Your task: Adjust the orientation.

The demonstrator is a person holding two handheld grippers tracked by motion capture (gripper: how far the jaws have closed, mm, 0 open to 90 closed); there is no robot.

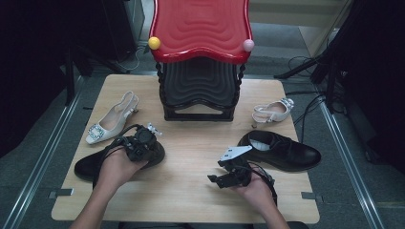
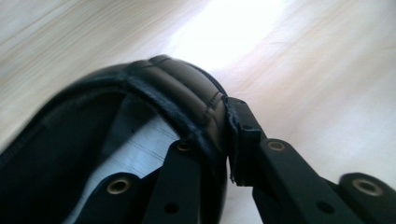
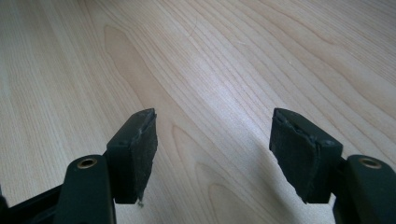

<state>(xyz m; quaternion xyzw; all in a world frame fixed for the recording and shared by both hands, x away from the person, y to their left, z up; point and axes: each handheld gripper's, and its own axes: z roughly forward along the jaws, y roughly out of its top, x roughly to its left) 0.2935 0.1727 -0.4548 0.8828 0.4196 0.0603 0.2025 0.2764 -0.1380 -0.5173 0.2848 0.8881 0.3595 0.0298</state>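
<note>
High view, left to right. A white slingback heeled shoe with a jewelled buckle (image 1: 111, 120) lies at the far left of the light wooden table (image 1: 191, 191). Just in front of it, the left gripper (image 1: 142, 141) clamps the padded heel collar of a black leather dress shoe (image 1: 90, 166); in the left gripper view one jaw sits inside the collar and one outside. At the table's far middle stands a red and black stacked plastic stool (image 1: 200, 47). The right gripper (image 1: 220, 175), jaws spread wide and holding nothing, hovers over bare wood. A second black leather dress shoe (image 1: 286, 151) and a second white slingback shoe (image 1: 273, 111) lie at right.
</note>
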